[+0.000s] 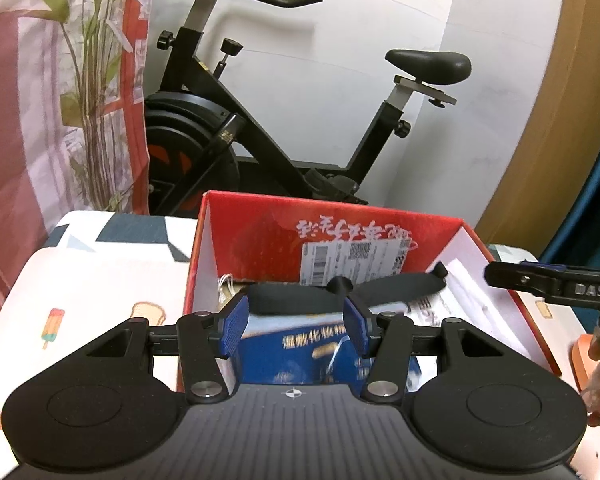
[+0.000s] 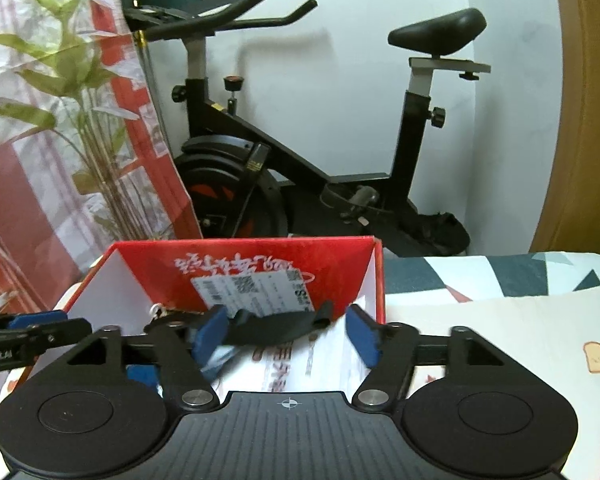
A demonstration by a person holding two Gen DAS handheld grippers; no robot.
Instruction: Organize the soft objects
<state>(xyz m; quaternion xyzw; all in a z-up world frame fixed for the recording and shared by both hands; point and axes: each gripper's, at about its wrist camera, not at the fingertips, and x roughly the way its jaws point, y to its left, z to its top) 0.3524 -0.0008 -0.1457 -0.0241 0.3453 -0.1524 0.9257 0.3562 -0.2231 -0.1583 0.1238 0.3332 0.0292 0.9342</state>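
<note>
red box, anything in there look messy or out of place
A little. In the red box, a black strap sprawls unfolded across the contents, one end riding up the right wall. The blue packet sits between the left gripper jaws. A loose white tag string lies behind. No damage visible.

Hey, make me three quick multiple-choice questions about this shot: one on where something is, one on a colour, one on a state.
1. Where is the blue package?
A. inside the red box
B. on the bike seat
C. on the floor

2. What colour are the gripper fingers' pads?
A. green
B. blue
C. white

3. The right gripper is:
A. clamped on the box wall
B. open
C. out of view

Answers: A, it sits between the box walls; B, the pads show blue; B, its fingers stand wide apart, gripping nothing.
</note>
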